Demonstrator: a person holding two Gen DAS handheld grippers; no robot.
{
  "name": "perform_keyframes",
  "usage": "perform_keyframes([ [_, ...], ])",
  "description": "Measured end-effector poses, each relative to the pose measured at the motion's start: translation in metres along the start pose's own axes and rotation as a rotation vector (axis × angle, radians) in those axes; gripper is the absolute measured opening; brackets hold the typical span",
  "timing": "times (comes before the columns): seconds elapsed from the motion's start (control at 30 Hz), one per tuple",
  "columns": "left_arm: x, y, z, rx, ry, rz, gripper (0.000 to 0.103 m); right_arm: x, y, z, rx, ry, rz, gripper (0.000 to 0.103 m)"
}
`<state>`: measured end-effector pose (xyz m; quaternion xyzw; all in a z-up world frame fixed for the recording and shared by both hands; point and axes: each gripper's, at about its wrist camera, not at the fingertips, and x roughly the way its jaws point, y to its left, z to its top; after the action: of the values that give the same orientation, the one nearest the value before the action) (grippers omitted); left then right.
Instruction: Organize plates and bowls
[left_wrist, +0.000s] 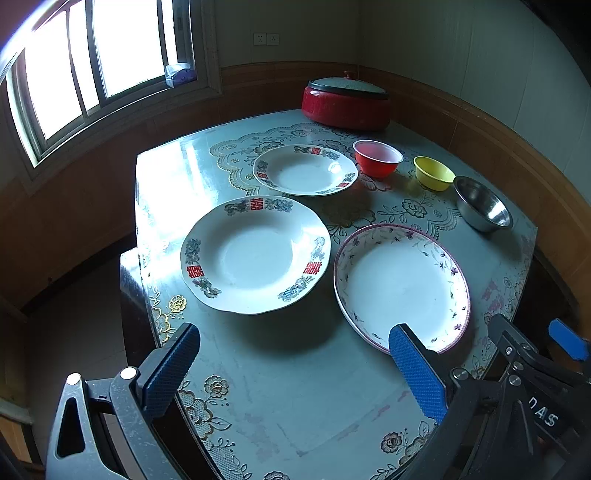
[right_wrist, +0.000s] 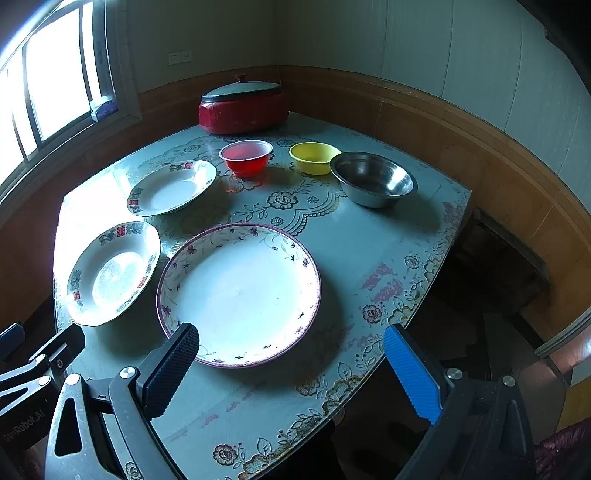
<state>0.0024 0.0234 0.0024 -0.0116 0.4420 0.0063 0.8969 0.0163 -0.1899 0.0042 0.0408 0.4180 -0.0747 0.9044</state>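
Left gripper (left_wrist: 293, 363): jaws spread wide, nothing between them, hovering over the near edge of the table (left_wrist: 295, 406). Right gripper (right_wrist: 291, 363): likewise wide apart and empty, its dark finger overlapping the near rim of the floral plate (right_wrist: 240, 291).

Surface: glass-topped table over a flower-patterned cloth, set in a corner with wood wainscot; window (left_wrist: 92, 66) at left, tissue box (left_wrist: 180, 74) on its sill.

Plates: floral plate nearest; large red-character plate (left_wrist: 255, 254) just beside it on the left; small red-character plate (left_wrist: 304, 170) further back.

Bowls, in a row behind: red bowl (left_wrist: 377, 157), yellow bowl (left_wrist: 433, 172), steel bowl (left_wrist: 482, 203), each apart.

Far corner: lidded red pot (left_wrist: 346, 101).
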Motion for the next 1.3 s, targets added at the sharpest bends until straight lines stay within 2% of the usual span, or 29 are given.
perform_keyframes([
  [0.5, 0.008, 0.002, 0.004, -0.012, 0.013, -0.03, 0.103, 0.0, -0.002, 0.0, 0.0, -0.012, -0.006, 0.102],
  [0.63, 0.013, 0.005, 0.005, -0.046, 0.023, -0.063, 0.103, 0.005, -0.006, 0.003, 0.001, 0.0, -0.001, 0.102],
  [0.73, 0.016, 0.004, 0.007, -0.063, 0.016, -0.06, 0.103, 0.008, -0.008, 0.008, -0.011, -0.005, 0.009, 0.102],
  [0.87, 0.024, -0.005, 0.009, -0.054, 0.057, -0.052, 0.103, 0.016, -0.01, 0.015, -0.026, 0.01, 0.037, 0.102],
  [1.07, 0.041, -0.018, 0.014, -0.012, 0.058, -0.004, 0.103, 0.034, -0.021, 0.033, -0.048, 0.013, 0.097, 0.102],
  [1.17, 0.059, -0.019, 0.015, -0.006, 0.097, 0.007, 0.103, 0.052, -0.027, 0.043, -0.092, 0.01, 0.133, 0.103],
  [1.23, 0.07, -0.017, 0.013, -0.021, 0.131, -0.015, 0.103, 0.07, -0.032, 0.048, -0.116, 0.036, 0.14, 0.103],
  [1.3, 0.079, -0.017, 0.009, -0.027, 0.148, 0.009, 0.103, 0.088, -0.037, 0.051, -0.132, 0.07, 0.156, 0.103],
])
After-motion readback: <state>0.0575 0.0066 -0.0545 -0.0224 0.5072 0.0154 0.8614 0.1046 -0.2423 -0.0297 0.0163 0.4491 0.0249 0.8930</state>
